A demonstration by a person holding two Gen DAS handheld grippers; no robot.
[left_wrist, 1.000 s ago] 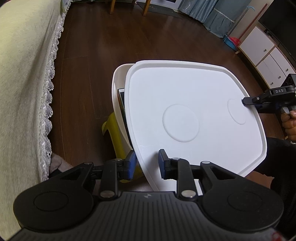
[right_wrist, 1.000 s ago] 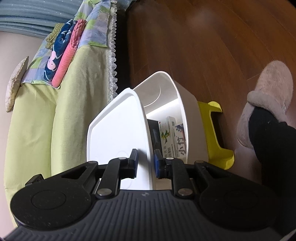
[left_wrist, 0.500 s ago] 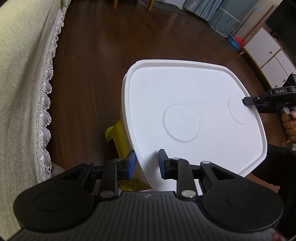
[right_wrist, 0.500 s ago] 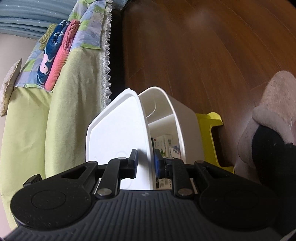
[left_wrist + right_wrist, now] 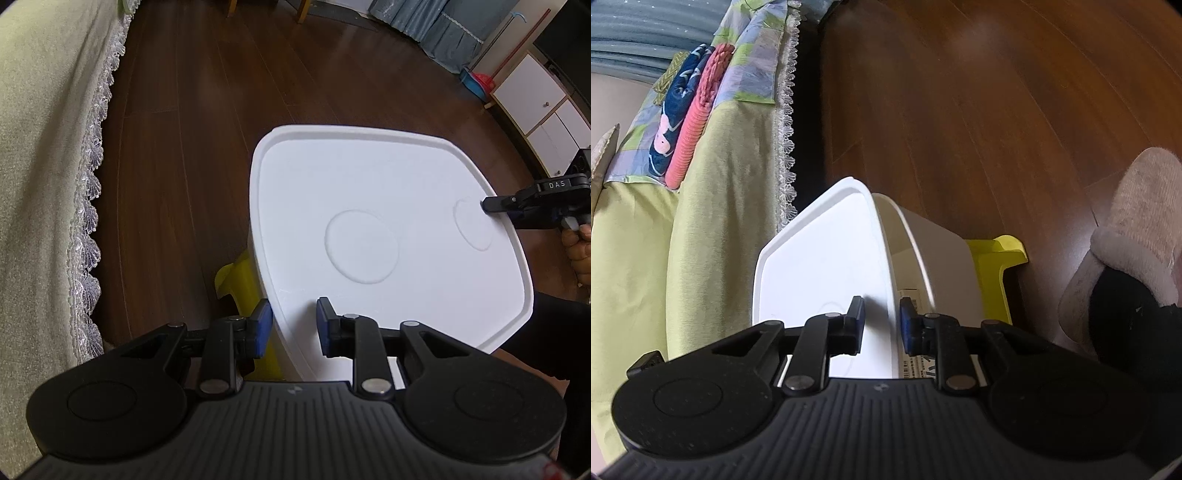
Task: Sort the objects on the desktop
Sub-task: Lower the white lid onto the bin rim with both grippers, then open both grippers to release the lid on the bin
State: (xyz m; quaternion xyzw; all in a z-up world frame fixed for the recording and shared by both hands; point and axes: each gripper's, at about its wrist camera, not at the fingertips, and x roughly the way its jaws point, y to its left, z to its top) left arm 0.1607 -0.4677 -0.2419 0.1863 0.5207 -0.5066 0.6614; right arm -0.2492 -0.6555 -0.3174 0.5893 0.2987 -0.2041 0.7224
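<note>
A white lid (image 5: 369, 206) with round dimples lies almost level over a white storage bin (image 5: 923, 240). The bin stands on a yellow stool (image 5: 993, 266). My left gripper (image 5: 293, 314) is shut on the lid's near edge. At the opposite edge, my right gripper (image 5: 881, 310) is also shut on the lid, and it shows from the side (image 5: 491, 206) in the left wrist view with a hand (image 5: 576, 254) behind it. In the right wrist view a narrow gap shows printed boxes (image 5: 911, 295) inside the bin. The left wrist view shows only a corner of the stool (image 5: 240, 280) under the lid.
A sofa in a yellow-green cover with lace trim (image 5: 85, 206) stands close on one side (image 5: 713, 221). A foot in a fluffy slipper (image 5: 1134, 236) rests on the dark wooden floor beside the stool. White cabinets (image 5: 532, 96) stand farther off.
The lid has slid across and down over the bin. The bin's rim and contents have vanished from the left wrist view, and the opening in the right wrist view has narrowed to a slit.
</note>
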